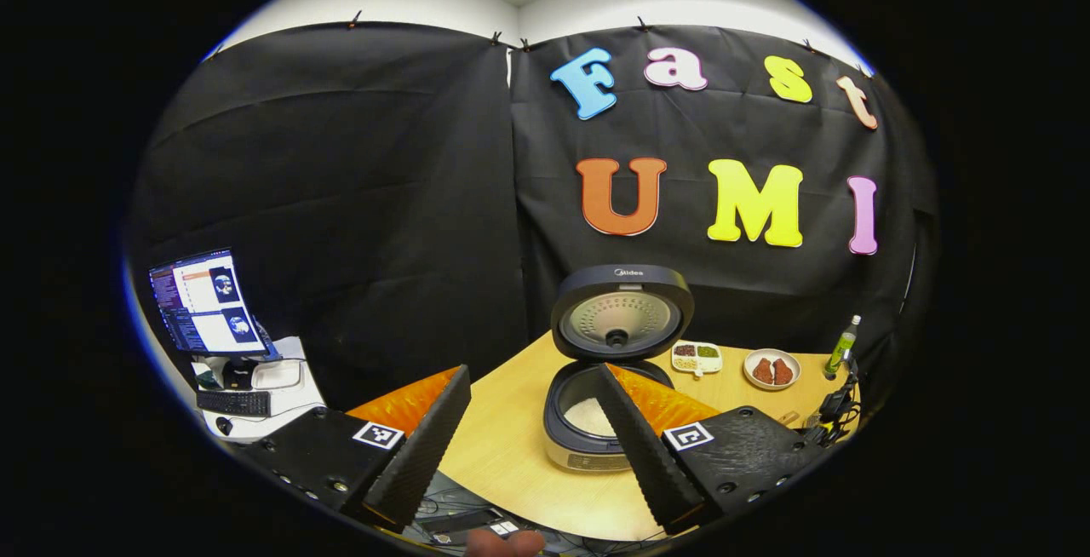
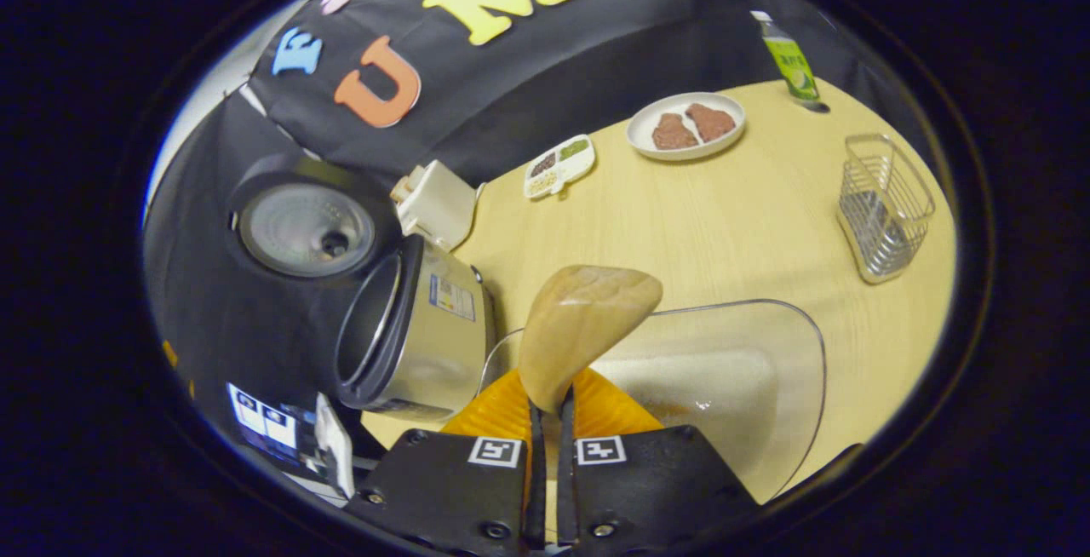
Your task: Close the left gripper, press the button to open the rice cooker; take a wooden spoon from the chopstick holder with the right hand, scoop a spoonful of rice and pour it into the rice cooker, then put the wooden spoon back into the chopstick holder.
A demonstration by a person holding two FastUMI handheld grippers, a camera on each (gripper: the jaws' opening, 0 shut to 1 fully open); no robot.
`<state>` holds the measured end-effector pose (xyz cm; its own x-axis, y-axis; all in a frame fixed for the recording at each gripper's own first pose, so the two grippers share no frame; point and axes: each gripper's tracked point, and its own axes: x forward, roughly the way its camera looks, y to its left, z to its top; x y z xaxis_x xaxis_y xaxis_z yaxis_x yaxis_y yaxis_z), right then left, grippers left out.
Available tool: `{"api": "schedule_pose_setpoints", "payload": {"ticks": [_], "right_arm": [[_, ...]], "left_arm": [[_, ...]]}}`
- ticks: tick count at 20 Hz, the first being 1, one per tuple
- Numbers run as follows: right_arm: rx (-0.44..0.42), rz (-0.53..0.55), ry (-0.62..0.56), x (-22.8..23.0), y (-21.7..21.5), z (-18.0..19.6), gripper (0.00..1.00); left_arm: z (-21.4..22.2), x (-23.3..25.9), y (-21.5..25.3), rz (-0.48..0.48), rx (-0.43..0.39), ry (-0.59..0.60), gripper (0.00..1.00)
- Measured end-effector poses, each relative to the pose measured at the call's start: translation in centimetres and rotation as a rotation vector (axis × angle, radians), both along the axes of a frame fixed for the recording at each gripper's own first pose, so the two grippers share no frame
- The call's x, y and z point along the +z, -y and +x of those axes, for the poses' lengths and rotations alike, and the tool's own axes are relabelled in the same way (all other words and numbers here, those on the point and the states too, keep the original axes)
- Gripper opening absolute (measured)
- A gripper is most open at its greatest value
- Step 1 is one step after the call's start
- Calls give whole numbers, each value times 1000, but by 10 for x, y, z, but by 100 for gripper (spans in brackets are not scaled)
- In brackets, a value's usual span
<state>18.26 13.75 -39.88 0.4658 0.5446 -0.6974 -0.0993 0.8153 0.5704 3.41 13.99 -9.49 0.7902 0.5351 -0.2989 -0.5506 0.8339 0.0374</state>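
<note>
In the left gripper view the rice cooker [image 1: 596, 421] stands with its lid [image 1: 622, 312] raised, and white rice shows in its pot. My left gripper [image 1: 532, 370] hangs open in front of it, holding nothing, with its right finger overlapping the pot. My right gripper [image 2: 549, 408] is shut on the handle of the wooden spoon [image 2: 588, 318]. The spoon's bowl hangs over a clear container of rice [image 2: 724, 387], and no rice shows on the face turned to me. The rice cooker [image 2: 417, 327] stands open just left of the spoon. The wire chopstick holder [image 2: 881, 203] stands far right.
On the wooden table [image 2: 724, 216] are a plate with brown pieces [image 2: 685, 125], a small sectioned dish [image 2: 558, 167], a green bottle [image 2: 790, 59] and a white box [image 2: 436, 202] behind the cooker. A monitor [image 1: 204, 301] and keyboard sit off the table's left.
</note>
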Motion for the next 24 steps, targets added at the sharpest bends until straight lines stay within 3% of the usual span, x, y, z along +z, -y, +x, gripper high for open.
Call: {"api": "schedule_pose_setpoints", "payload": {"ticks": [8,13,17,24], "right_arm": [[-148,183,8,53,59,6,10],[-174,251,63,107,66,14,10],[-124,292,128,153,30,25,10],[39,328,234,202,-88,45,10]], "left_arm": [[27,-6,33,-15,-93,-6,96],[31,-12,48,-25,-130,-5,96],[19,-11,51,-13,-136,1,96],[-15,-18,48,-30,-117,-3,96]]}}
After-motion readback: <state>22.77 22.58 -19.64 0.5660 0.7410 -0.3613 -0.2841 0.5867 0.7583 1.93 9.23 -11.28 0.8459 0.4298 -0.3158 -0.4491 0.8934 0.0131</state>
